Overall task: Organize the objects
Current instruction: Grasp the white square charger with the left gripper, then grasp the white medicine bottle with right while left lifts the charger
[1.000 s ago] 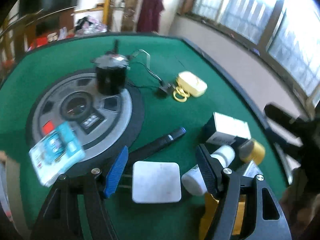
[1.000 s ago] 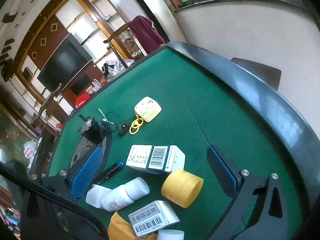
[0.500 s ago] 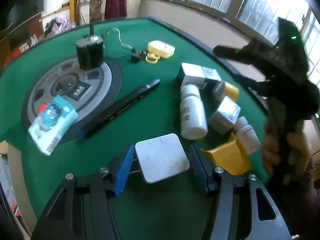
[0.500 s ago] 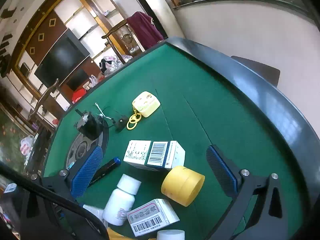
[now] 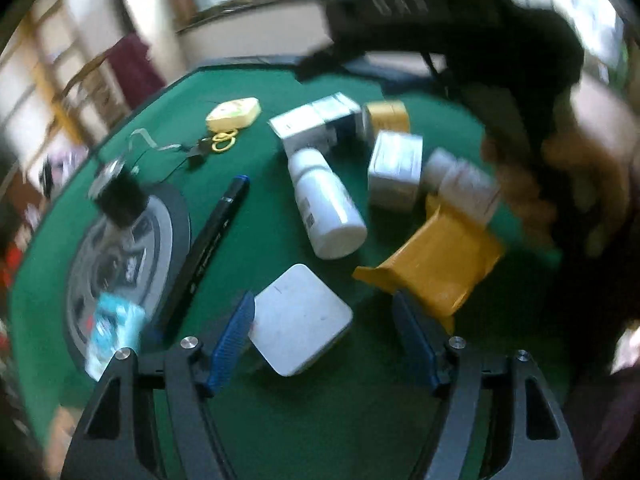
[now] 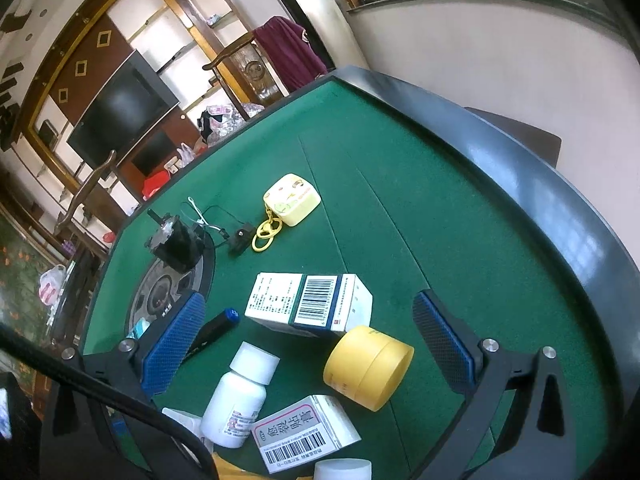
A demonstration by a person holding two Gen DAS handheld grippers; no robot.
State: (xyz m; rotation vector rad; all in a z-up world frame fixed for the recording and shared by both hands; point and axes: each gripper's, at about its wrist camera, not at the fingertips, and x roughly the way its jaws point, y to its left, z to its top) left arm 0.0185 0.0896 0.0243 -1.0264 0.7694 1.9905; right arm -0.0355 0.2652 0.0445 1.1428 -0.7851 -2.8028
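Green felt table (image 6: 400, 208) crowded with small things, seen from two hand-held grippers. The left gripper (image 5: 324, 340) points steeply down at a white square pad (image 5: 300, 314) that lies flat on the felt between its blue fingers (image 5: 234, 338). The near-left finger touches or nearly touches the pad's edge; the other finger stands clear of it. The jaws are opening, so the pad is not clamped. Beyond the fingertips lie a white bottle (image 5: 326, 204) on its side, a black pen (image 5: 208, 244) off to the left, and a crumpled yellow packet (image 5: 436, 268) just past the right finger. This view is blurred.

The right gripper (image 6: 308, 344) hangs over the table with its fingers wide apart and nothing held. Between them sit a white and blue box (image 6: 310, 306), a yellow jar (image 6: 368, 366) on its side, the bottle and a smaller box (image 6: 306, 434) with a barcode.

The step in hand looks like the pad: either it has just been set down or it is about to be taken. To lift it, the left fingers would need to square up on two opposite edges and close low, since the pad is thin and flat. Where the things should end up is not shown.
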